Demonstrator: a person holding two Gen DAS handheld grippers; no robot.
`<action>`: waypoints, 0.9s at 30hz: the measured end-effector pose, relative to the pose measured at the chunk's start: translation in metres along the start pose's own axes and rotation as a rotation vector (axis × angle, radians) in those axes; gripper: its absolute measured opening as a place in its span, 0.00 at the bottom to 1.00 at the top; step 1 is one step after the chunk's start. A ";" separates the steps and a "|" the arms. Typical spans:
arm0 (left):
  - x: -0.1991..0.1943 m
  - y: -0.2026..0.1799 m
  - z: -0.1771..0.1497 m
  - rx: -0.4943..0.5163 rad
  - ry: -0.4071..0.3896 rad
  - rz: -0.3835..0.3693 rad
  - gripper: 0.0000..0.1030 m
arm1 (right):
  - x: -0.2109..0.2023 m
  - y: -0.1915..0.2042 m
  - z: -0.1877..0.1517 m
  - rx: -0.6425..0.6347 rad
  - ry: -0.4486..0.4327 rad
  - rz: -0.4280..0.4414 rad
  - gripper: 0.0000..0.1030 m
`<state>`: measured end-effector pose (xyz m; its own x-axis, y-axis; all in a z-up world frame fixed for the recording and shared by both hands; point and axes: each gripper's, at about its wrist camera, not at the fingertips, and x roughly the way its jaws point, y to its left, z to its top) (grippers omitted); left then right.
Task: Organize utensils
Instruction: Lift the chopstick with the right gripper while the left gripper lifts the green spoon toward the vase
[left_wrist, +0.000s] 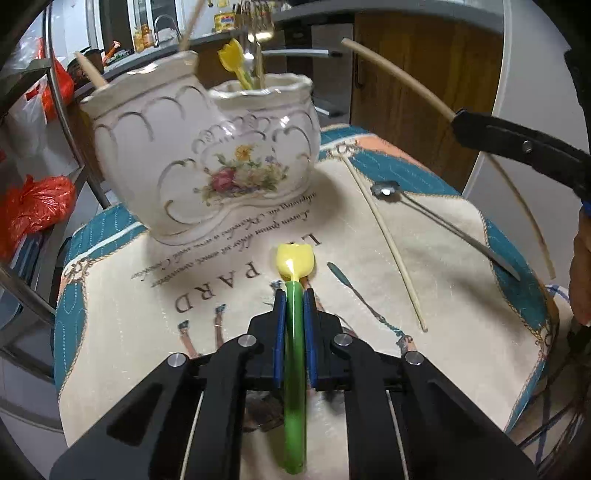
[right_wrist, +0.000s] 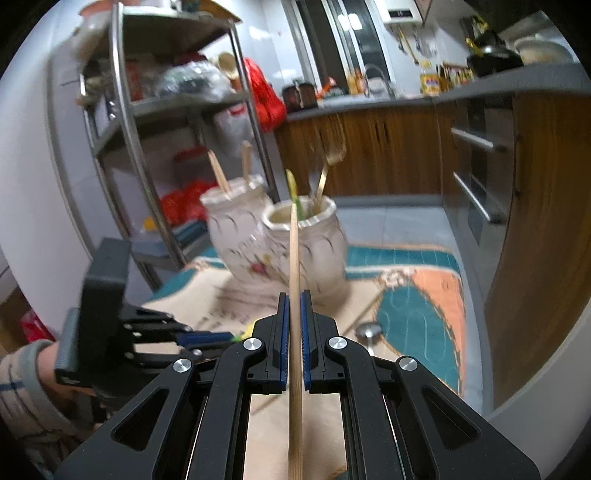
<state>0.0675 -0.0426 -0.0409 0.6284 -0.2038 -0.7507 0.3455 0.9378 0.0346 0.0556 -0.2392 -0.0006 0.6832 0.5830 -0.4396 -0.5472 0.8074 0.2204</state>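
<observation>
Left hand-held gripper (left_wrist: 294, 295) clamps a tulip spoon (left_wrist: 294, 266); right hand-held gripper (right_wrist: 294, 295) clamps a chopstick (right_wrist: 294, 258)

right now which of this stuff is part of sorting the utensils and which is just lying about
Part of the job:
- tulip spoon clamped in the left gripper
- chopstick clamped in the right gripper
- two-pot ceramic holder
- loose chopstick on the cloth
- metal spoon on the cloth

Just lying about:
- red bags
- metal shelf rack
- counter bottles
</observation>
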 end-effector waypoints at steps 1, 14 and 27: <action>-0.006 0.003 -0.001 -0.007 -0.029 -0.019 0.09 | -0.003 0.004 0.001 -0.006 -0.019 0.004 0.07; -0.095 0.056 0.012 -0.061 -0.427 -0.050 0.09 | -0.002 0.023 0.038 0.014 -0.160 0.014 0.07; -0.086 0.125 0.108 -0.275 -0.603 -0.175 0.09 | 0.056 0.006 0.111 0.131 -0.298 0.035 0.07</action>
<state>0.1321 0.0613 0.0989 0.8852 -0.4052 -0.2284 0.3380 0.8977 -0.2825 0.1442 -0.1910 0.0723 0.7870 0.5958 -0.1602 -0.5193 0.7799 0.3495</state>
